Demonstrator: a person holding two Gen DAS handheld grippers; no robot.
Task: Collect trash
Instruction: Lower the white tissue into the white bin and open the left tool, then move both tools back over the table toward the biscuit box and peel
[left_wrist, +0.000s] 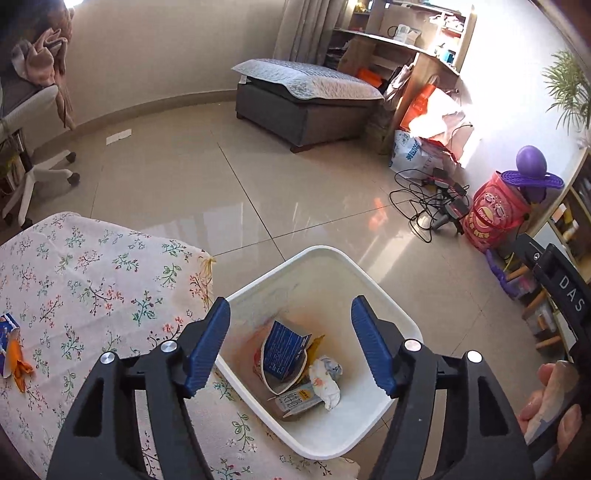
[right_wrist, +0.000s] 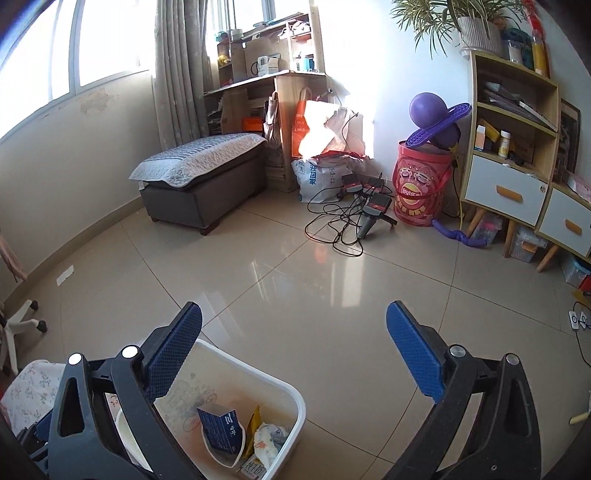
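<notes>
a: the left gripper (left_wrist: 290, 339) hangs over the white bin (left_wrist: 373, 280), its blue pads (left_wrist: 208, 343) spread wide with nothing between them. down inside lie a blue box (left_wrist: 286, 349), a crumpled white wad (left_wrist: 325, 380) and a flat carton (left_wrist: 297, 400) with printed characters.

b: the right wrist view catches the same bin (right_wrist: 288, 391) only at its lower left — the blue box (right_wrist: 219, 428) leans inside a pale bowl-like wrapper, the wad (right_wrist: 269, 439) just beside it. the right gripper (right_wrist: 293, 350) is parted wide too, holding nothing, and looks out over bare floor tiles (right_wrist: 295, 295).

a: only the left view shows the floral tablecloth (left_wrist: 92, 280) beside the bin, and on it, at the far left edge, a torn blue-and-white wrapper (left_wrist: 7, 339) touching orange peel (left_wrist: 18, 365) — trash not yet in the bin.

b: the right view alone shows the wooden shelf unit (right_wrist: 513, 122) with its drawers, and the potted plant (right_wrist: 476, 33) on top. both views show the red lay's bucket (right_wrist: 421, 188) and the tangle of cables (right_wrist: 343, 218).
</notes>
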